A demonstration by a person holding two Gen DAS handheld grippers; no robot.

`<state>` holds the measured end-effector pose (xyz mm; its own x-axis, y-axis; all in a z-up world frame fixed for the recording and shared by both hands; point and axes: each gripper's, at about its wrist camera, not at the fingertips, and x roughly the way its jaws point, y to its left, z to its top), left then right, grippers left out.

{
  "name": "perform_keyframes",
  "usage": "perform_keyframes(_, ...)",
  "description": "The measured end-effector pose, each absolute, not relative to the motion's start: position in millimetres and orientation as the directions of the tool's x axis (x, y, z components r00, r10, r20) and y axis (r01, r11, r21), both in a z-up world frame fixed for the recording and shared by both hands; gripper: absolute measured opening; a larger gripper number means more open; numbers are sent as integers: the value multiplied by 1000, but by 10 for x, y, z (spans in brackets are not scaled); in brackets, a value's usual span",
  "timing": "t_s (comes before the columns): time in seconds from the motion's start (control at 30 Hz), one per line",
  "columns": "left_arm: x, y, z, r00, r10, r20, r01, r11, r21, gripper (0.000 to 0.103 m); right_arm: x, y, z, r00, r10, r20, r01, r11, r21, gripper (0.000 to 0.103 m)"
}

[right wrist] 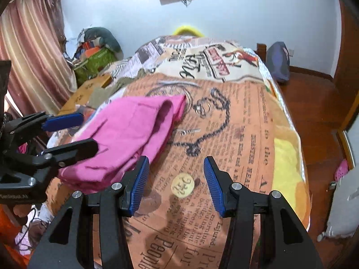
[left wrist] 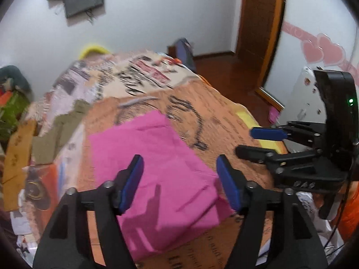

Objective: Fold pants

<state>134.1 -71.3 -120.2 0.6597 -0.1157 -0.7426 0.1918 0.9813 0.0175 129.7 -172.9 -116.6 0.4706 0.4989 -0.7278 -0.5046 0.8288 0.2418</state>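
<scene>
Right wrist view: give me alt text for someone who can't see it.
Pink pants lie folded on a bed covered by a newspaper-print blanket. The right gripper is open and empty above the blanket beside them; the left gripper, also open, is at their left edge.

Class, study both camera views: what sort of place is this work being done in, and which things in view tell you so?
Most likely a home bedroom. The pink pants lie on a bed with a newspaper-print blanket, a curtain hangs at one side, and a wooden door opens off a wood floor.
</scene>
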Motion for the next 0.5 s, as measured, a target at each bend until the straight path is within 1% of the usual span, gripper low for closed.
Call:
perform_keyframes(0.07, 1321, -561, -1214, 680, -48, -731, 137, 988, 63, 72, 1296, -1670, -1108, 475, 511, -716, -518, 821, 242, 47)
perform_keyframes(0.17, 1326, -342, -1382, 646, 26, -763, 83, 991, 103, 72, 1302, -1551, -1059, 472, 537, -700, -544, 802, 248, 47)
perform_keyframes(0.27, 1303, -170, -1634, 570, 6, -822, 71, 996, 57, 72, 1321, -1405, -1057, 459, 553, -695, -566, 785, 251, 47)
perform_keyframes(0.33, 1242, -134, -1765, 539, -9, -842, 75, 996, 38, 72, 1333, -1304, -1080, 446, 560, -698, -579, 776, 252, 47)
perform_keyframes(0.5, 1092, -170, -1815, 560, -12, -829, 69, 997, 32, 72, 1291, -1131, -1181, 409, 559, -721, -604, 759, 245, 47)
